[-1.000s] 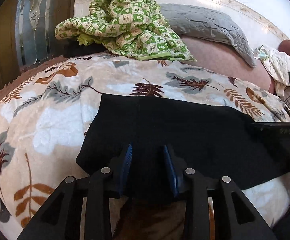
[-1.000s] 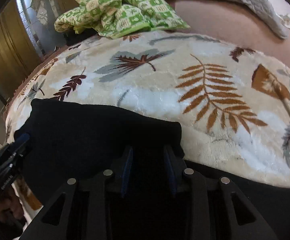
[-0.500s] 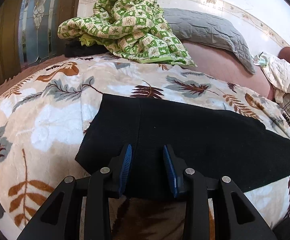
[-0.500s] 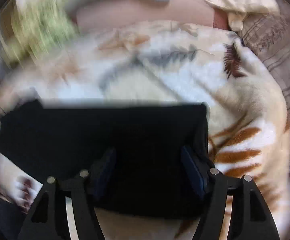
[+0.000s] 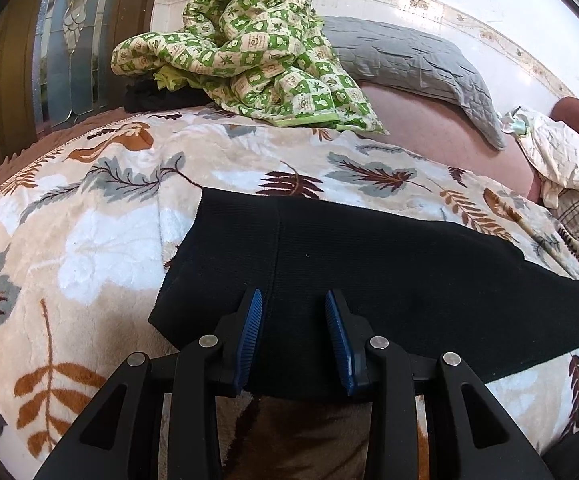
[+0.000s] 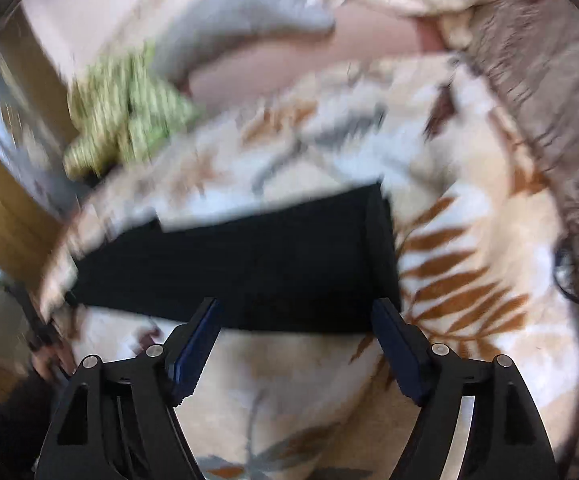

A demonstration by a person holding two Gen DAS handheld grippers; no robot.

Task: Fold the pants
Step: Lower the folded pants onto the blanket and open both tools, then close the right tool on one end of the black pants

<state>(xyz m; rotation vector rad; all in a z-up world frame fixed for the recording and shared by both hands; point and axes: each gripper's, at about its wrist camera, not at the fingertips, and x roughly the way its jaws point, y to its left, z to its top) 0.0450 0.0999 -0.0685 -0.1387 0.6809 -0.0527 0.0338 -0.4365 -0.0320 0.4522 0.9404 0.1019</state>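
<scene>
Black pants [image 5: 389,280]: flat strip on leaf-print blanket [image 5: 101,240], mid-frame, long axis left-right. Left hand-held gripper [image 5: 293,340]: narrow gap, empty, over near edge, closer. Right hand-held gripper [image 6: 295,348]: wide, empty, just short of pants' end; view blurred.

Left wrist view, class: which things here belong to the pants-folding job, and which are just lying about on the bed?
Part of the job:
- black pants, lying flat
- leaf-print blanket under them
- left gripper, open over the pants' near edge
- right gripper, open

Just lying about:
- green checked quilt, bunched
- grey pillow
- cream cloth
</scene>
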